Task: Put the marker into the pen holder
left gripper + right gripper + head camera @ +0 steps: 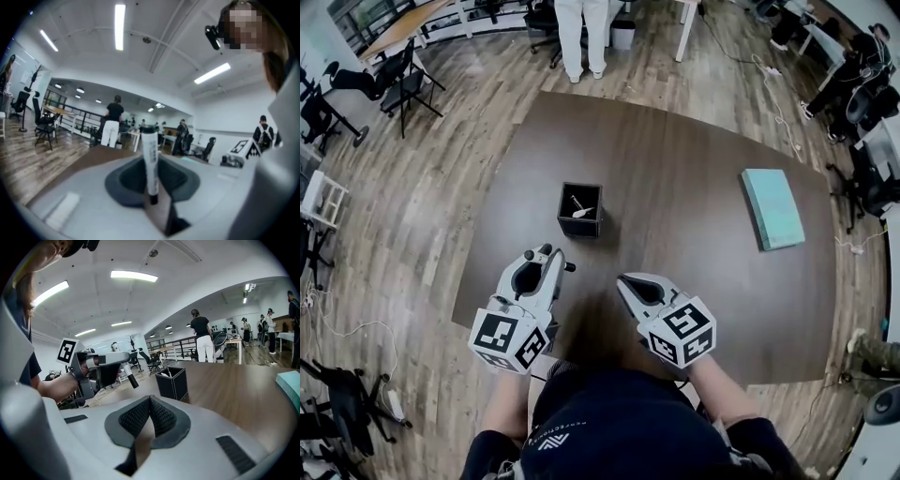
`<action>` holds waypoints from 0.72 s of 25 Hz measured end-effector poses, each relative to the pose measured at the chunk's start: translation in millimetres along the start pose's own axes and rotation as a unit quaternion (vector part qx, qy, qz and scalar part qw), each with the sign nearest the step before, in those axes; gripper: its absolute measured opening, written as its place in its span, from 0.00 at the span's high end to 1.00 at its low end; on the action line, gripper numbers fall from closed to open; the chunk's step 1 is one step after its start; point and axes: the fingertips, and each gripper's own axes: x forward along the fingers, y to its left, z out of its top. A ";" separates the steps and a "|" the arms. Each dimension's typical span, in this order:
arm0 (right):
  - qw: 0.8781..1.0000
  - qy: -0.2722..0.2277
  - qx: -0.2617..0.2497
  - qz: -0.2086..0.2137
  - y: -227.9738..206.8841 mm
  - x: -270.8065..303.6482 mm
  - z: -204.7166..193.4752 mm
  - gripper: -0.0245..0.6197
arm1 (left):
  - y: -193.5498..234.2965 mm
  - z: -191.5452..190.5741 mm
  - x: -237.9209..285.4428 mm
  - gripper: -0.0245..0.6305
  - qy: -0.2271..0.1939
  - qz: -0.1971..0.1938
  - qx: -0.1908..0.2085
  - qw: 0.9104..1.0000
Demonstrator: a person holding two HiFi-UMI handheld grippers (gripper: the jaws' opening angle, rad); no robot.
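Note:
A white marker (151, 157) with black ends stands crosswise between the jaws of my left gripper (547, 253), which is shut on it; both marker ends stick out past the jaws in the head view. The black square pen holder (579, 209) stands on the dark table (694, 187) a little beyond that gripper, with a white item inside. From the right gripper view the left gripper (99, 365) and its marker (128, 374) hang to the left of the pen holder (172, 383). My right gripper (624, 279) hovers over the near table edge, shut with nothing in it.
A teal notebook (772, 208) lies at the table's right side. A person in white trousers (580, 37) stands beyond the far edge. Office chairs (403, 84) and desks ring the wooden floor.

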 end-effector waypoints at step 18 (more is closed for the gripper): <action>0.997 0.018 0.041 -0.066 -32.2 50.0 8.9 0.96 | 61.6 25.3 63.8 0.85 -0.018 -0.043 0.000 0.999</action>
